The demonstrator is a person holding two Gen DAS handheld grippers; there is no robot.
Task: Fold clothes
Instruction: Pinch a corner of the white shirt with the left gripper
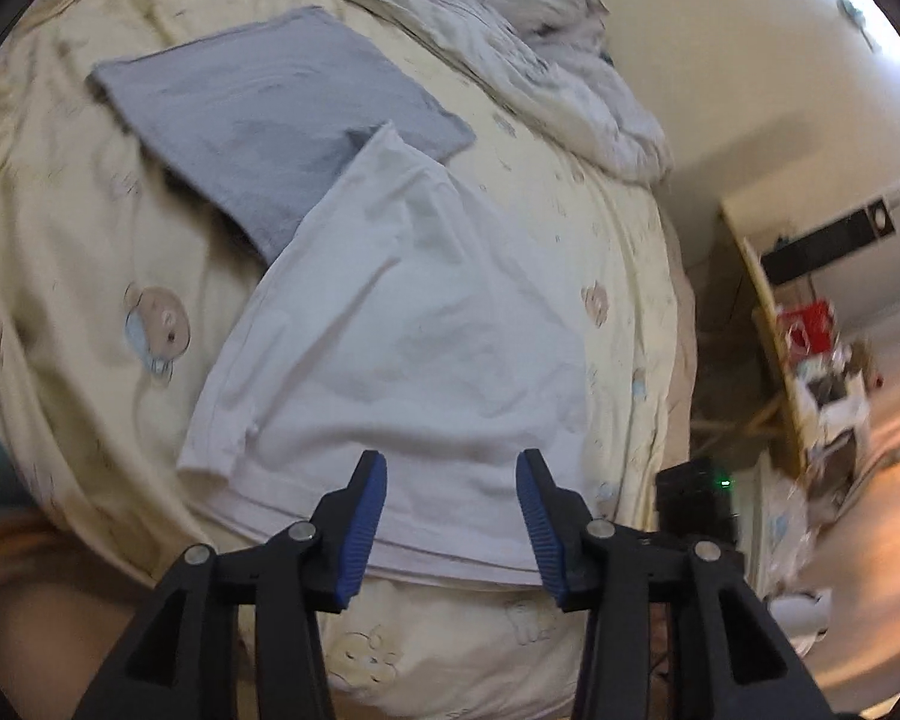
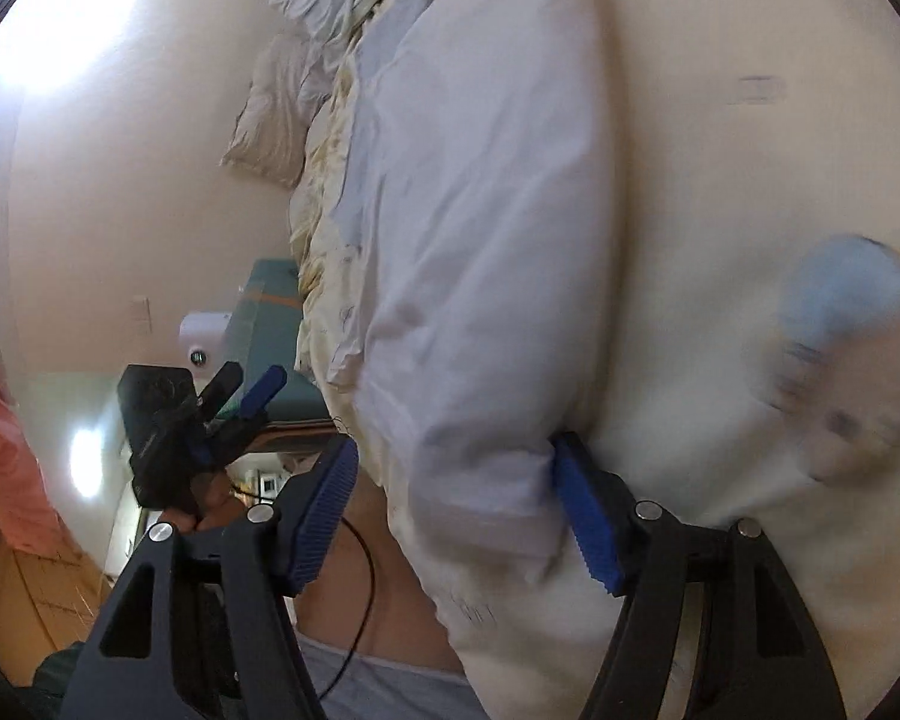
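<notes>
Two garments on the bed (image 1: 78, 192): one grey folded piece (image 1: 258, 120), done, far left; one white shirt (image 1: 402, 324), partly folded, overlapping its corner. One crumpled heap (image 1: 510, 42) behind, unsorted. My left tool (image 1: 453, 516) hangs open, empty; my right tool (image 2: 456, 510) open, straddling the shirt's hem.

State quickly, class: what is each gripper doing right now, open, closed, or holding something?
Left gripper: open, above the white garment, gripping nothing.
Right gripper: open, fingers either side of the white garment's edge, not clamped.
</notes>
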